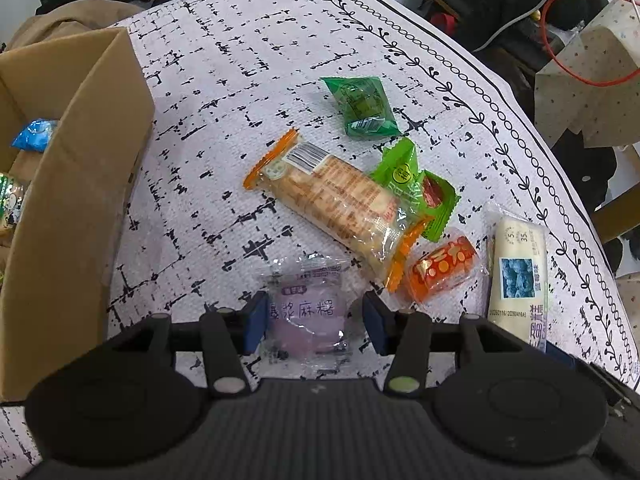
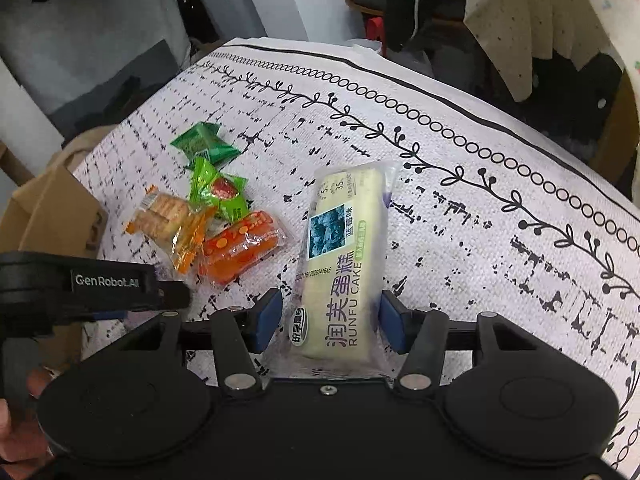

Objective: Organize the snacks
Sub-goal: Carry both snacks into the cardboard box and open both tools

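My left gripper (image 1: 316, 322) is open, its blue pads on either side of a purple mochi packet (image 1: 308, 316) that lies on the tablecloth. My right gripper (image 2: 330, 320) is open around the near end of a pale yellow Runfu cake packet (image 2: 340, 256), also seen in the left wrist view (image 1: 518, 272). Between them lie a cracker pack with orange ends (image 1: 340, 204), a light green packet (image 1: 416, 188), a dark green packet (image 1: 362, 106) and an orange-red packet (image 1: 442, 266). The left gripper's body (image 2: 100, 284) shows in the right wrist view.
An open cardboard box (image 1: 76, 184) stands at the left with a blue packet (image 1: 34, 134) and other snacks inside. The patterned tablecloth's edge (image 1: 500, 88) curves along the right. Beyond it are cables, bags and a spotted cloth (image 1: 592, 72).
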Tool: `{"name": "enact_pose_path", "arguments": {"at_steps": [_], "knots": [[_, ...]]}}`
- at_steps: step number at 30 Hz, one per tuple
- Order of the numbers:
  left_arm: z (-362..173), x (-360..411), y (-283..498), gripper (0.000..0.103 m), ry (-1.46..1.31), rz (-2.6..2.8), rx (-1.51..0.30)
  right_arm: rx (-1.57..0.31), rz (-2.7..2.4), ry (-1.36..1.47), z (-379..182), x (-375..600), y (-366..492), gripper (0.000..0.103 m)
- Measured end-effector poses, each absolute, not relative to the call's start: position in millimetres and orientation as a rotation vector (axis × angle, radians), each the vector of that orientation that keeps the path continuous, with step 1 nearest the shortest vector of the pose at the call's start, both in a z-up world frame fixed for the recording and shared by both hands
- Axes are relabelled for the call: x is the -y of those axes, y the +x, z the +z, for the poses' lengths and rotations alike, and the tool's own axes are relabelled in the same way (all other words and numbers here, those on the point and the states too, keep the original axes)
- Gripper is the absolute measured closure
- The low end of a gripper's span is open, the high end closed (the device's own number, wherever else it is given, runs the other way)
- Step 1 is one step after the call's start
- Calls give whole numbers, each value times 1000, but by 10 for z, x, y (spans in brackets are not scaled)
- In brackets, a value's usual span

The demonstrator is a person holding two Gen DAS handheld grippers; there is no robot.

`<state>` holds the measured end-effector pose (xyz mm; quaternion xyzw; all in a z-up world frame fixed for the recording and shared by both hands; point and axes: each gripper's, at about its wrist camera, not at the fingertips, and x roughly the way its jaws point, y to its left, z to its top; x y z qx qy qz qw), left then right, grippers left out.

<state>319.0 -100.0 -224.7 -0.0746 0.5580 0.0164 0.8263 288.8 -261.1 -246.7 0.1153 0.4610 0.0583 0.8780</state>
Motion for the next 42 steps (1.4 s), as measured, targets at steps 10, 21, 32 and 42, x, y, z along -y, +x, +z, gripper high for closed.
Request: {"name": "enact_pose_path", "arguments": {"at_steps": [10,21,32,42], "knots": [[-2128,891,3162,68,-169,85,-1174,-969,120,249,-2382,2647,2846,68],[-1751,799,3007,68,-187,58,-1090,-899,125,272,-2010,2618,2742,69],[-1370,623,2875,69,-244,22,-1001,-823,175,258,-1598,2337,2681,69],[-1056,309,2755,69,-314,15,-928,-795,215,240,-1388,2021,2659,69]]}}
